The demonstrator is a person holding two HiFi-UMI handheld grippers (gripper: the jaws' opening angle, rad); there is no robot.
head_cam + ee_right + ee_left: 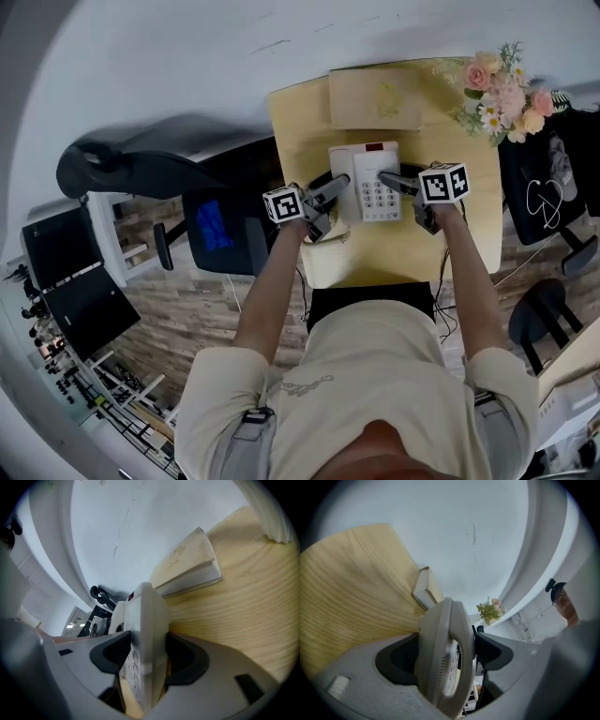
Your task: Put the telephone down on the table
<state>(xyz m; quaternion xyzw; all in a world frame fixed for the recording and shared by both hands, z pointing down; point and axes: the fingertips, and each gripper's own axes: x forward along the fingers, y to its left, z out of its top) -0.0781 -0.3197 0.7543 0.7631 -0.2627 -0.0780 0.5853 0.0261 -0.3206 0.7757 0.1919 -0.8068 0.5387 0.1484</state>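
Firmly, left gripper and right gripper are clamping the white desk telephone.
Left jaws are squeezing its handset side, right jaws its keypad side; key print is unreadable.

The table is pale wood, fine-grained and matt. The phone is smooth off-white plastic with a slight sheen. The book at the table's far edge has a matt cream paper cover.

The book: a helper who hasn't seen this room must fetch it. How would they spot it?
Find the wooden table by the white wall. The book lies flat at its far edge, behind the telephone and left of the flowers. It alone is tan, with a faint design on its closed cover.
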